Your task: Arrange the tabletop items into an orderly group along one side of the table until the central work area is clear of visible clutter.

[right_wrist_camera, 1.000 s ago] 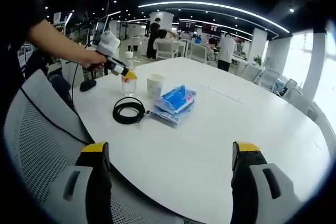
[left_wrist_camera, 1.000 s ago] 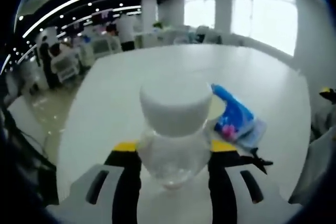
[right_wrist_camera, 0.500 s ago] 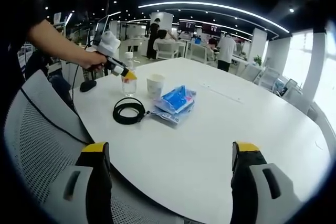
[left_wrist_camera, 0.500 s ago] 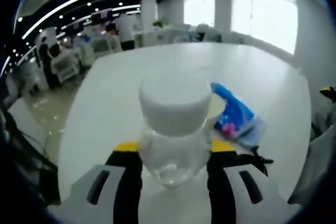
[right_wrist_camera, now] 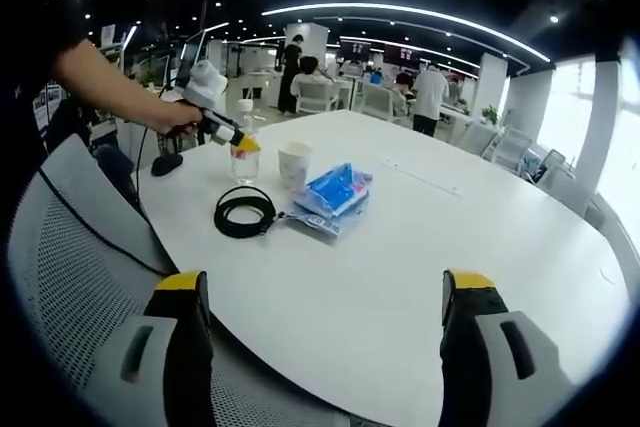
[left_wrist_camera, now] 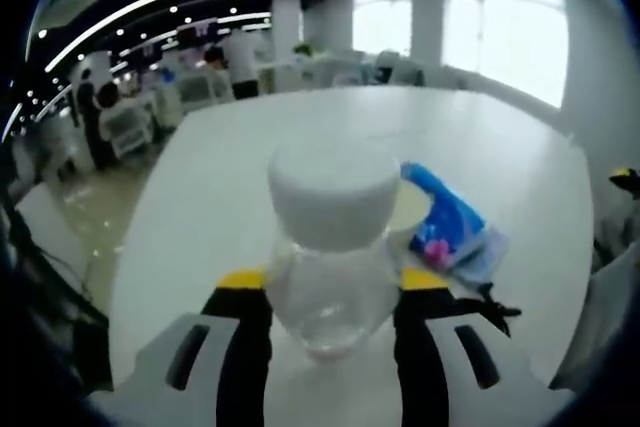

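Note:
A clear plastic bottle [left_wrist_camera: 328, 209] with a white cap stands upright between my left gripper's [left_wrist_camera: 330, 285] yellow-tipped jaws, which are shut on its body. In the right gripper view the same bottle [right_wrist_camera: 245, 161] rests on the white table [right_wrist_camera: 420, 267] near its left edge, with the left gripper [right_wrist_camera: 238, 141] held on it by a person's hand. Beside it stand a white paper cup [right_wrist_camera: 294, 163], a blue packet [right_wrist_camera: 336, 193] and a coiled black cable [right_wrist_camera: 245, 211]. My right gripper [right_wrist_camera: 325, 292] hangs open over the table's near edge, holding nothing.
The blue packet [left_wrist_camera: 452, 229] lies just right of the bottle in the left gripper view. A small black object [right_wrist_camera: 166, 162] sits at the table's left edge. A grey mesh chair [right_wrist_camera: 70, 277] stands close on the left. People and desks fill the background.

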A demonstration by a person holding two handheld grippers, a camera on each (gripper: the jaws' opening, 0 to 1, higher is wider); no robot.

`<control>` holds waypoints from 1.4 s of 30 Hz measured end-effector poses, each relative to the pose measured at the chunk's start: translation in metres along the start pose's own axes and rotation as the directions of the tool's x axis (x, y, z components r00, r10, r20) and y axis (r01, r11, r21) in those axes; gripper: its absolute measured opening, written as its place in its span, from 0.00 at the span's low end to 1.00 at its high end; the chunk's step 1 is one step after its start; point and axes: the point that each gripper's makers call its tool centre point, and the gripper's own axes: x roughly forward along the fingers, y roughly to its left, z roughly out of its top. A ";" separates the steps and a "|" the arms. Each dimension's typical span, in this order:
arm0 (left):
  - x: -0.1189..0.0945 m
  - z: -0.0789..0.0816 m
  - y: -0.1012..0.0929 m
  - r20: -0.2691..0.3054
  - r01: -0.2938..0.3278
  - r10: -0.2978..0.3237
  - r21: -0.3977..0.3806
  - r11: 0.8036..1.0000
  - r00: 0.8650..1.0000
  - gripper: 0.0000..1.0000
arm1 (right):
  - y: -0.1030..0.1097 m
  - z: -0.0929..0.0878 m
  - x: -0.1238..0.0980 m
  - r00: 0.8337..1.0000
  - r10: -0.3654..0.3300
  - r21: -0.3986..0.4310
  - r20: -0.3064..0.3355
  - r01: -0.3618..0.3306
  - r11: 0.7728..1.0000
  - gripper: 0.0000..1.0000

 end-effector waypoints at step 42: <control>0.032 0.031 0.025 0.025 0.010 -0.011 0.027 1.000 1.000 0.45 | -0.003 -0.004 0.001 1.000 -0.012 0.000 -0.023 0.012 1.000 0.96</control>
